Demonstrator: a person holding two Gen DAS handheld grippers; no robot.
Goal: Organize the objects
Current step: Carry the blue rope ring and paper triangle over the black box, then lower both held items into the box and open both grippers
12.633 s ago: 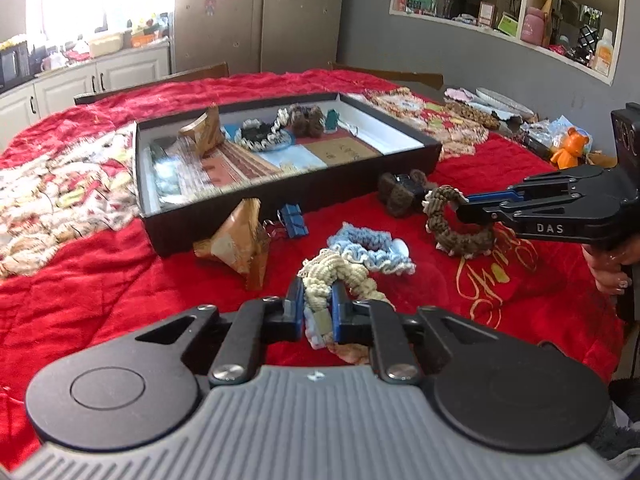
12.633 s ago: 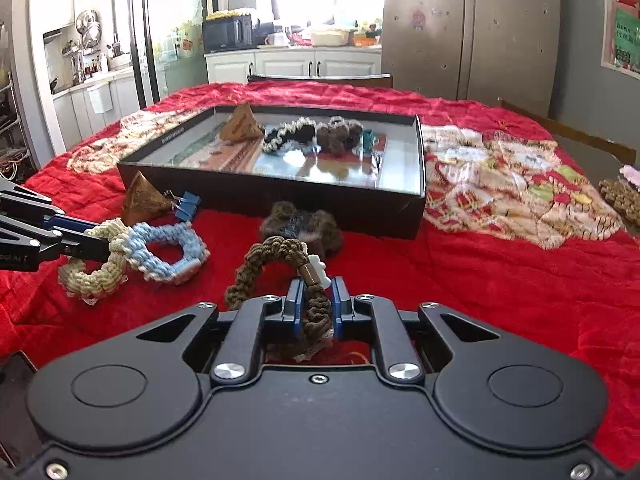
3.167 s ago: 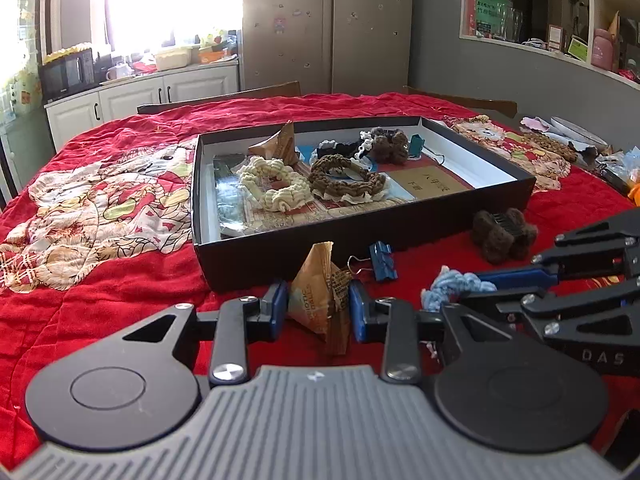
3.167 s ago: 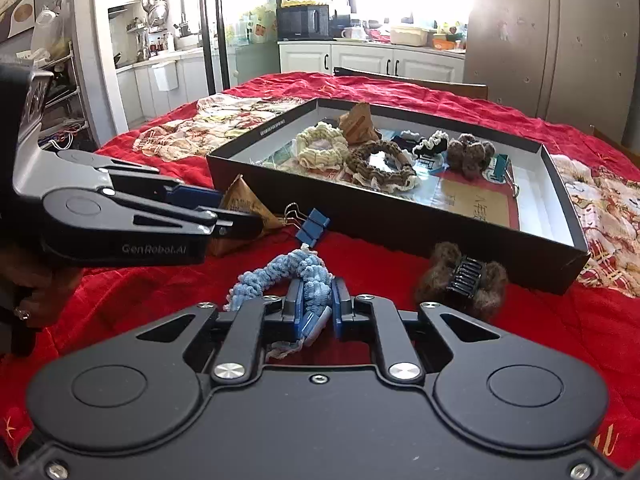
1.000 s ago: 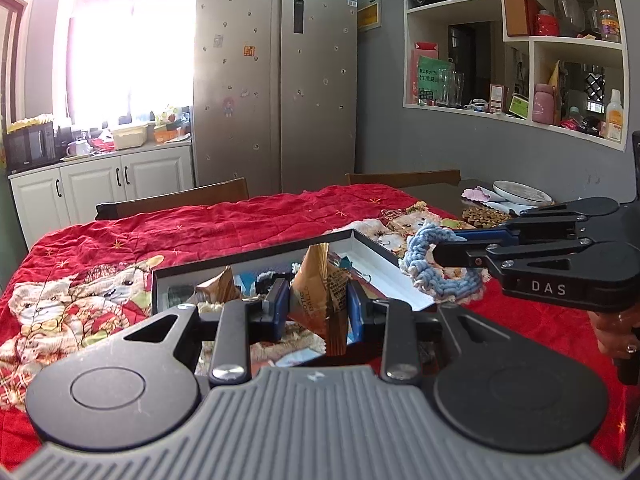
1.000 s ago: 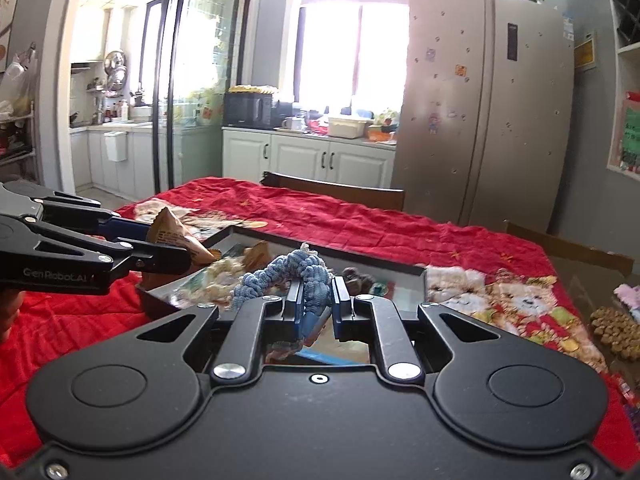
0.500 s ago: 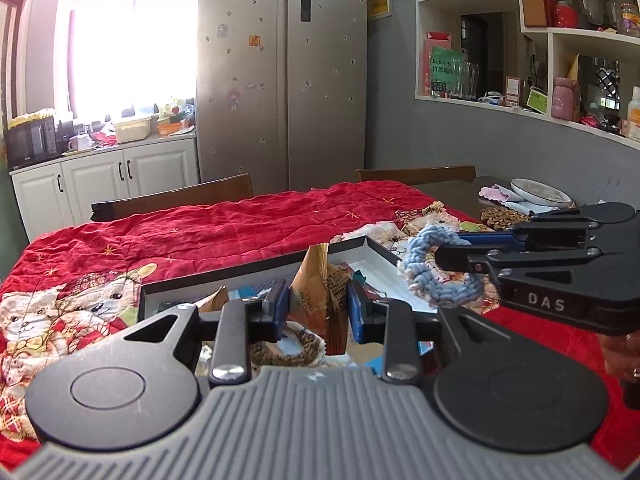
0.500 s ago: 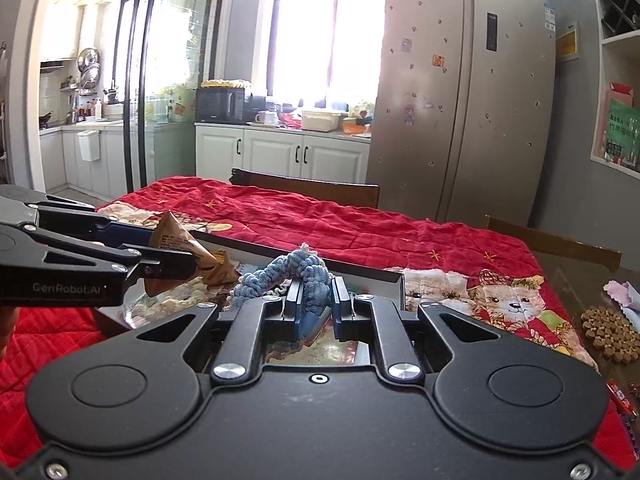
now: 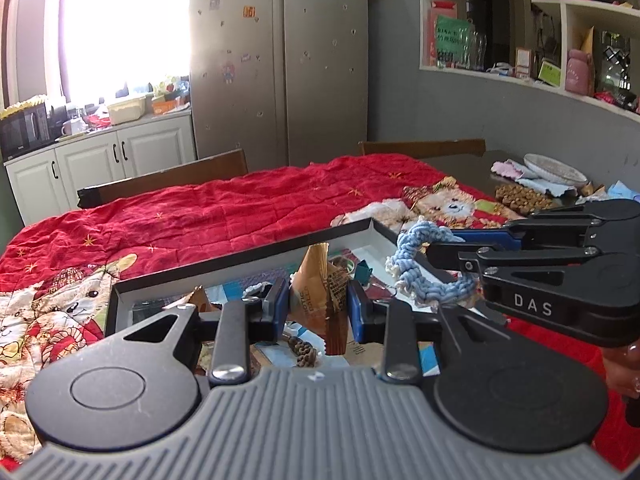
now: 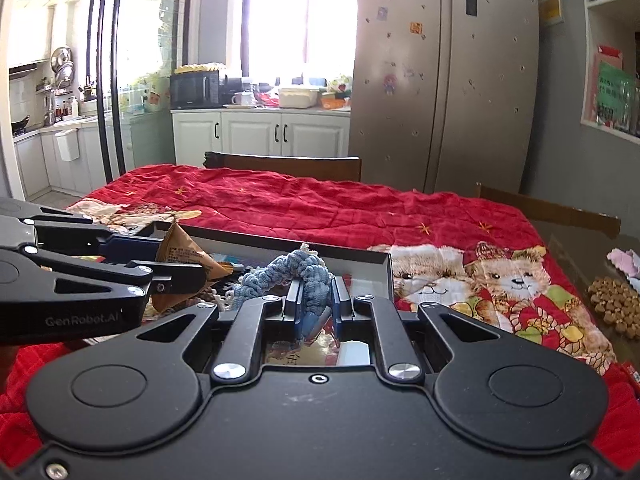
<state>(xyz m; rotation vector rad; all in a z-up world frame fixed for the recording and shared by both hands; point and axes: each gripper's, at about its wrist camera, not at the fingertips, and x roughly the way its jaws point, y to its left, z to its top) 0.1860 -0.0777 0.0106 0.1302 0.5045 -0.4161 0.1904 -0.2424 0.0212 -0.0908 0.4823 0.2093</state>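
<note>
box contents mostly behind left tongs

Most of the black box floor lies hidden behind the left gripper body – only scraps of its contents show through the gaps. At the right edge of the left wrist view, a hand is cut off, fingertips alone visible. Print on the brown packet is too small to read.

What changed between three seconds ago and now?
Both loads left the red quilt: the left gripper carries the brown packet, and the right gripper the blue rope ring, over the black tray. Jaws unchanged, both shut on their loads.
</note>
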